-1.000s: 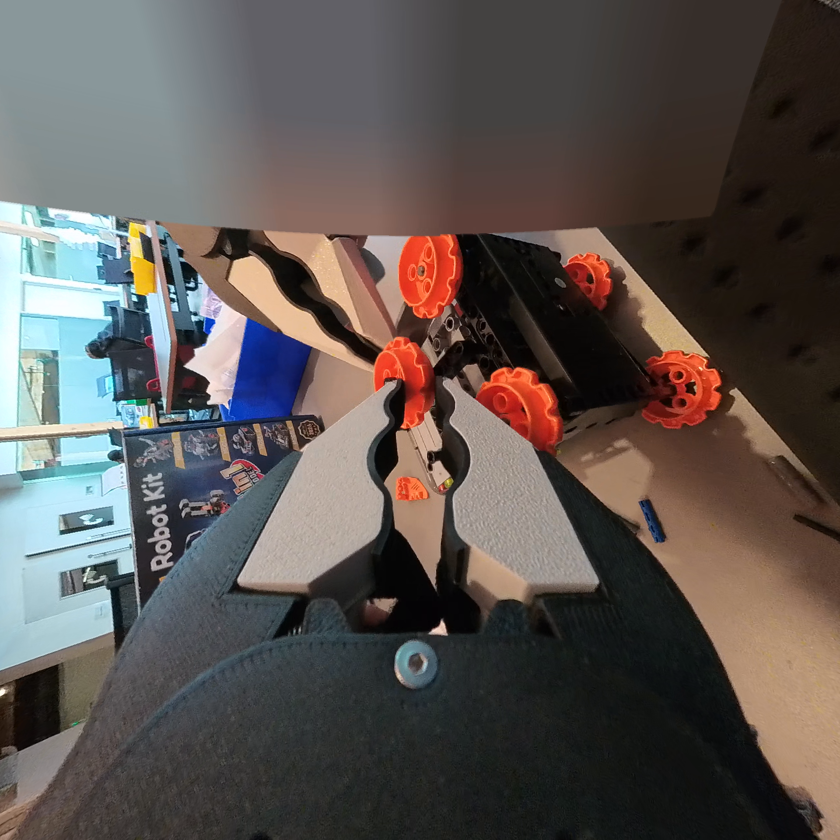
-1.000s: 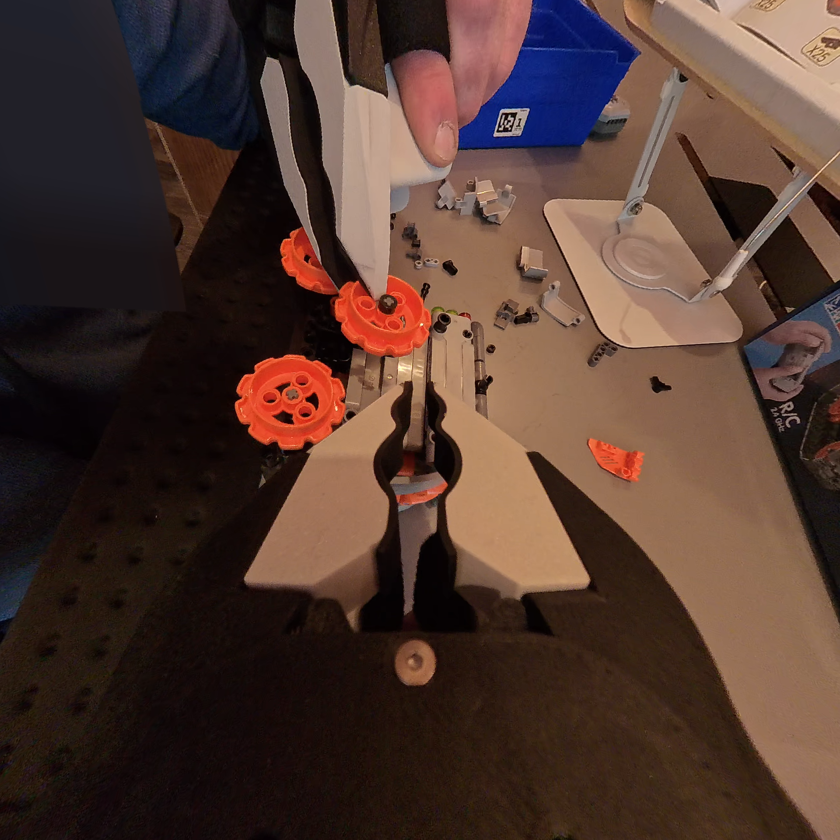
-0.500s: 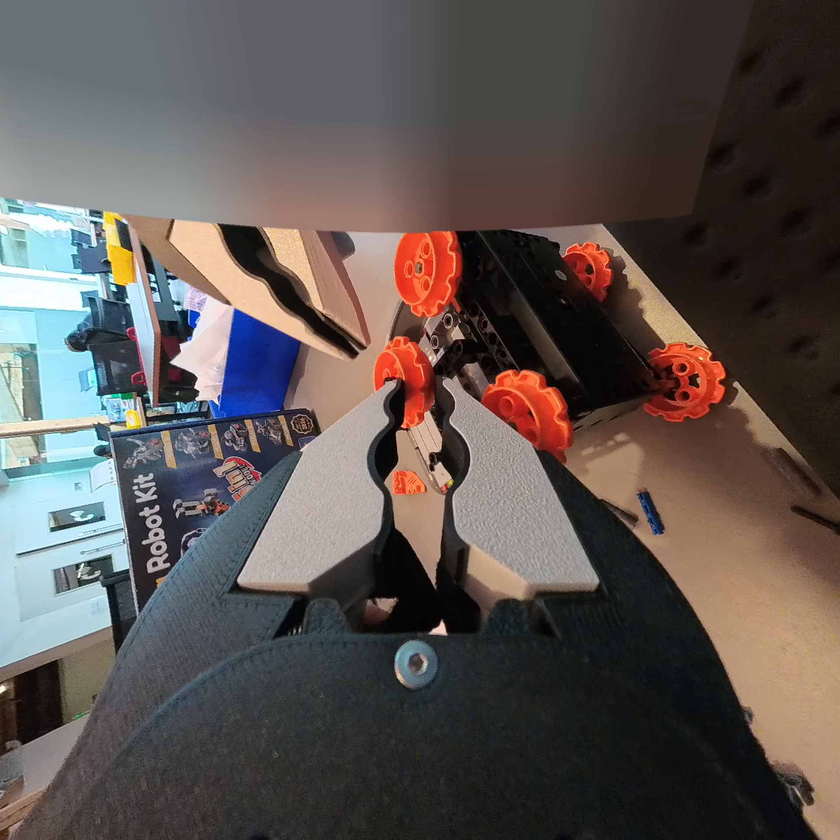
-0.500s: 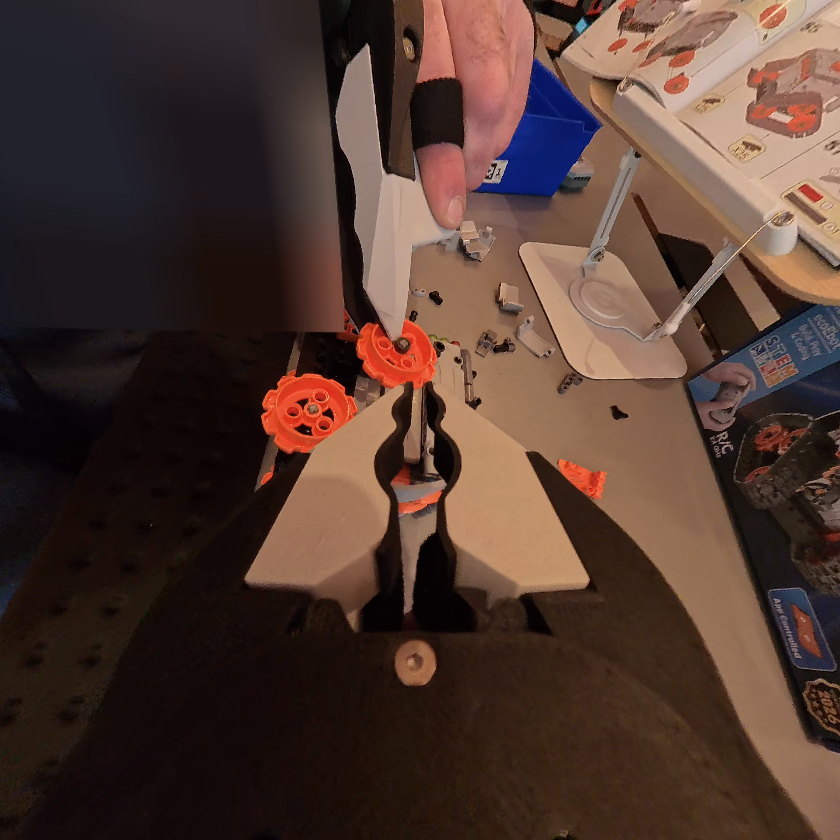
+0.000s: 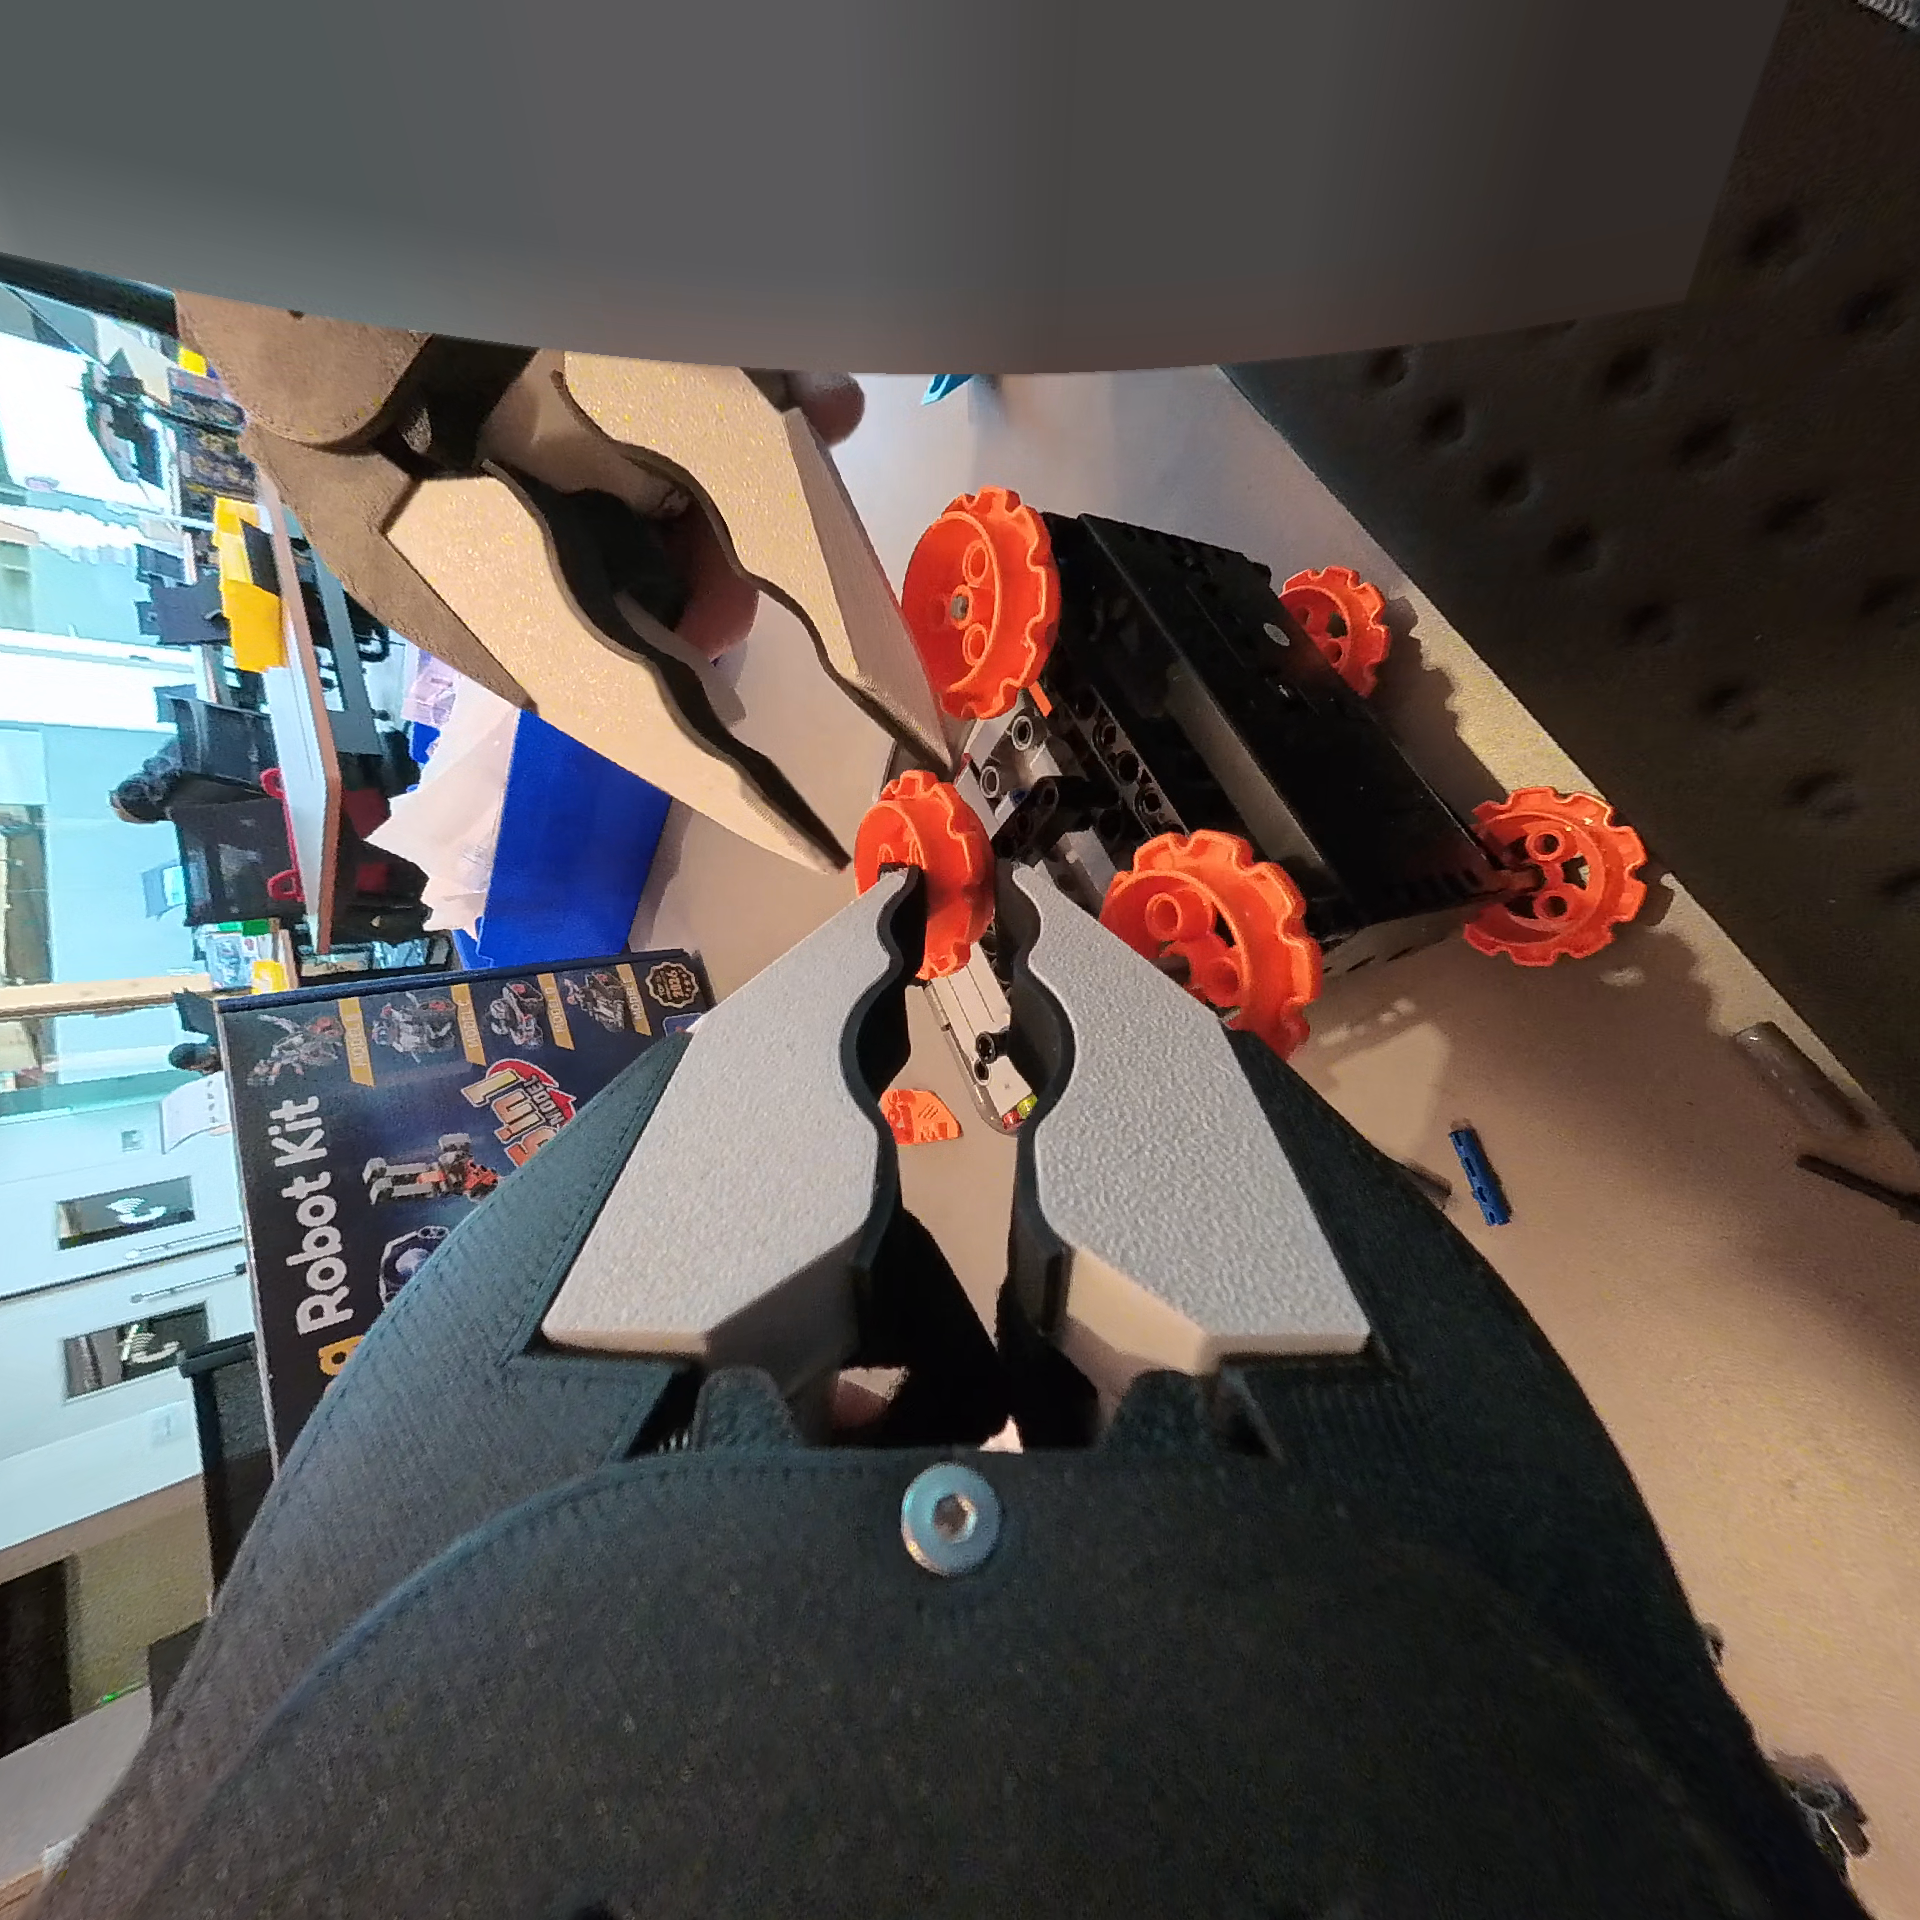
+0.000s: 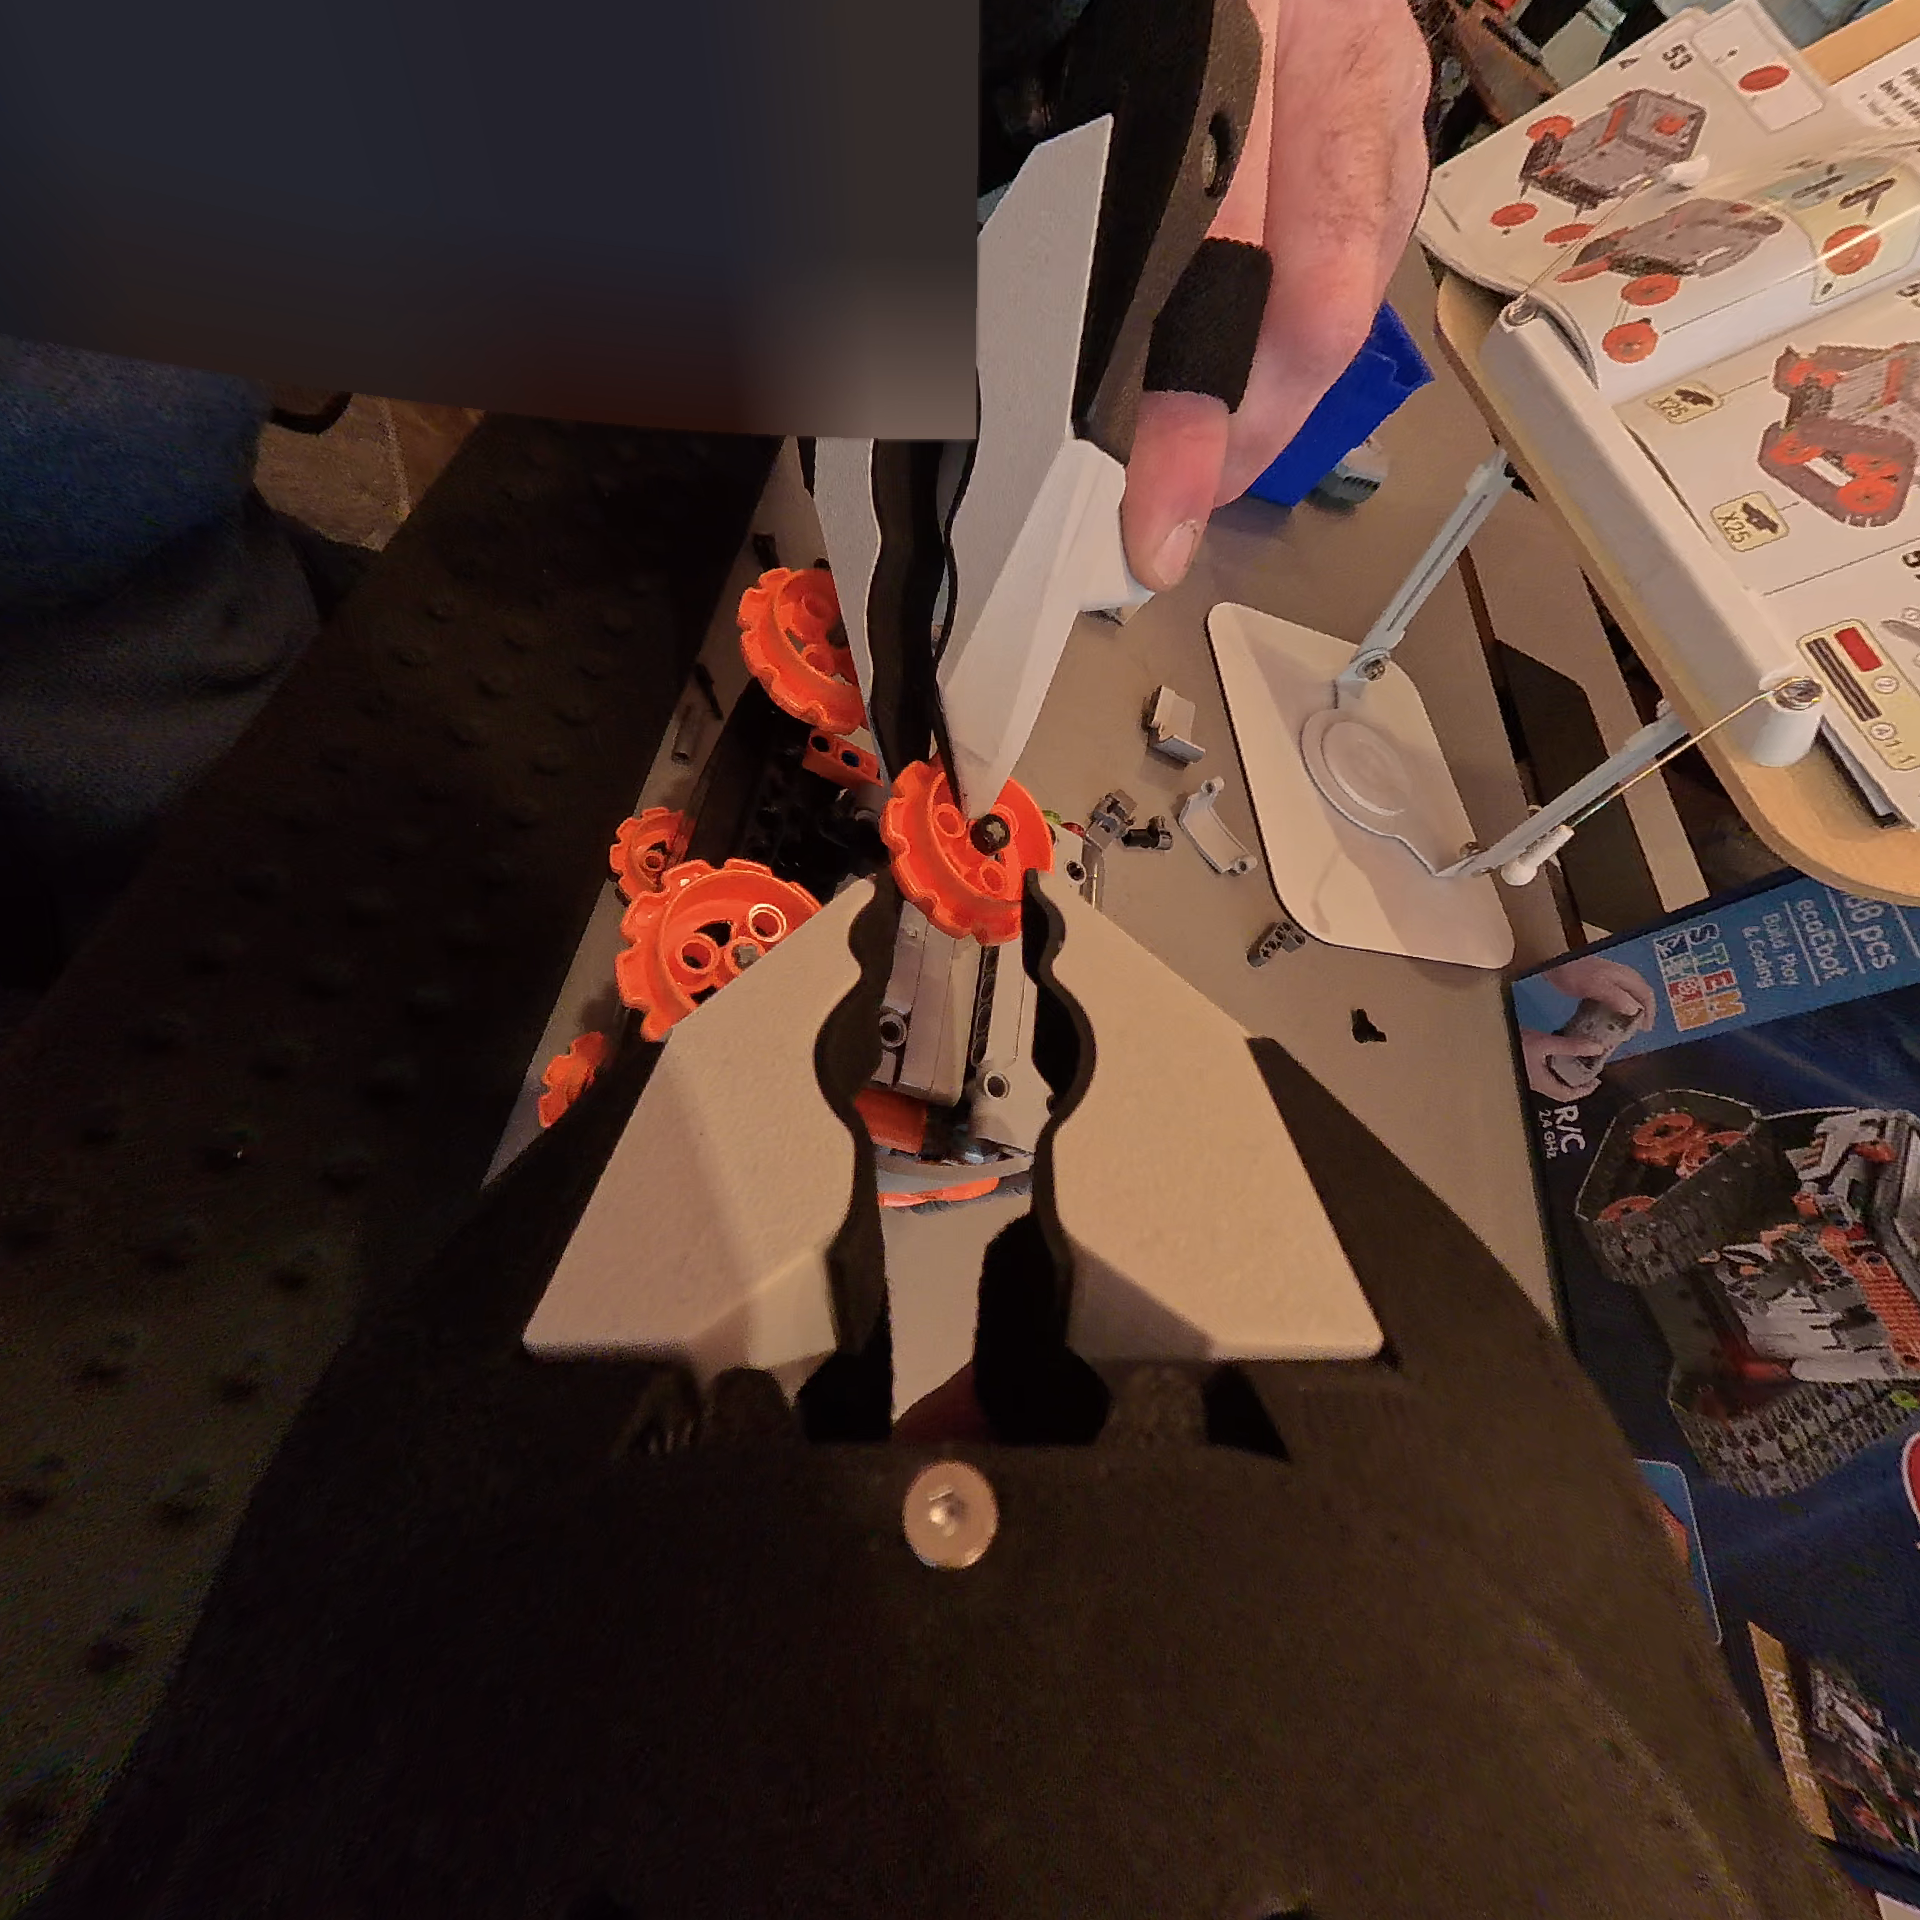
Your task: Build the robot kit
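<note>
Both grippers at the toy vehicle point(image 5: 1226, 727)

Left gripper point(image 5: 961, 883) pinches its orange wheel point(image 5: 925, 862); right gripper point(image 6: 951, 894), jaws parted, straddles the grey front, gripping nothing.

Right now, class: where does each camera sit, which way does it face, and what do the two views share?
Left wrist view: rides the left gripper, looking along its jaws, which pinch the front orange wheel of the black buggy; the right gripper enters from the upper left.
Right wrist view: rides the right gripper, jaws open, facing the same wheel; the left gripper and the person's hand come down from above.
Shared: wheel, buggy, both grippers, blue kit box.
</note>
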`<state>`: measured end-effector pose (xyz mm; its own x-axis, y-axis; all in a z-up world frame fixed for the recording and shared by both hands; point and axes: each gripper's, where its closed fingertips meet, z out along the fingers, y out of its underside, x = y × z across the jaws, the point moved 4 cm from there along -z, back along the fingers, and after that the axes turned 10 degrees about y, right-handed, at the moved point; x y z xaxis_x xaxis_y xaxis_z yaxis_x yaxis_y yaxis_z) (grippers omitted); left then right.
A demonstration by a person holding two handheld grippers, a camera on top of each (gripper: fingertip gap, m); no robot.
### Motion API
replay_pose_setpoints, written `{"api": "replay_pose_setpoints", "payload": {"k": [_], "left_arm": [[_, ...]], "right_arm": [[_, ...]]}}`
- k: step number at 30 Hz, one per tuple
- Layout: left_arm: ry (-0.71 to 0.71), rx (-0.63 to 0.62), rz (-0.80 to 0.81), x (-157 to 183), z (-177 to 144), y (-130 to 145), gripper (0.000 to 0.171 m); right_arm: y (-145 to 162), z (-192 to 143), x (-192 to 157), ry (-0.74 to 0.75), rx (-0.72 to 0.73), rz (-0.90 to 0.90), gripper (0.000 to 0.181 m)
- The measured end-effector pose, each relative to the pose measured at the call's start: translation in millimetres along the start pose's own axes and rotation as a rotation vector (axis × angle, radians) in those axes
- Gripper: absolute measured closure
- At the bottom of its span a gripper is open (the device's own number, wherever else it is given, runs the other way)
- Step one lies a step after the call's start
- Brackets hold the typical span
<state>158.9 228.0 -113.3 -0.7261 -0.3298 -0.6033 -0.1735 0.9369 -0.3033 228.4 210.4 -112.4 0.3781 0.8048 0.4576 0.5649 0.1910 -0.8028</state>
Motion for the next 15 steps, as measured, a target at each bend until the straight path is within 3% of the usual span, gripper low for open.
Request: {"api": "replay_pose_setpoints", "payload": {"k": [15], "left_arm": [[0.023,0.041,-0.094,-0.4,0.5,4.8,0.159]], "right_arm": [[-1.1,9.6,0.4,-0.106,-0.093,-0.152,0.166]]}}
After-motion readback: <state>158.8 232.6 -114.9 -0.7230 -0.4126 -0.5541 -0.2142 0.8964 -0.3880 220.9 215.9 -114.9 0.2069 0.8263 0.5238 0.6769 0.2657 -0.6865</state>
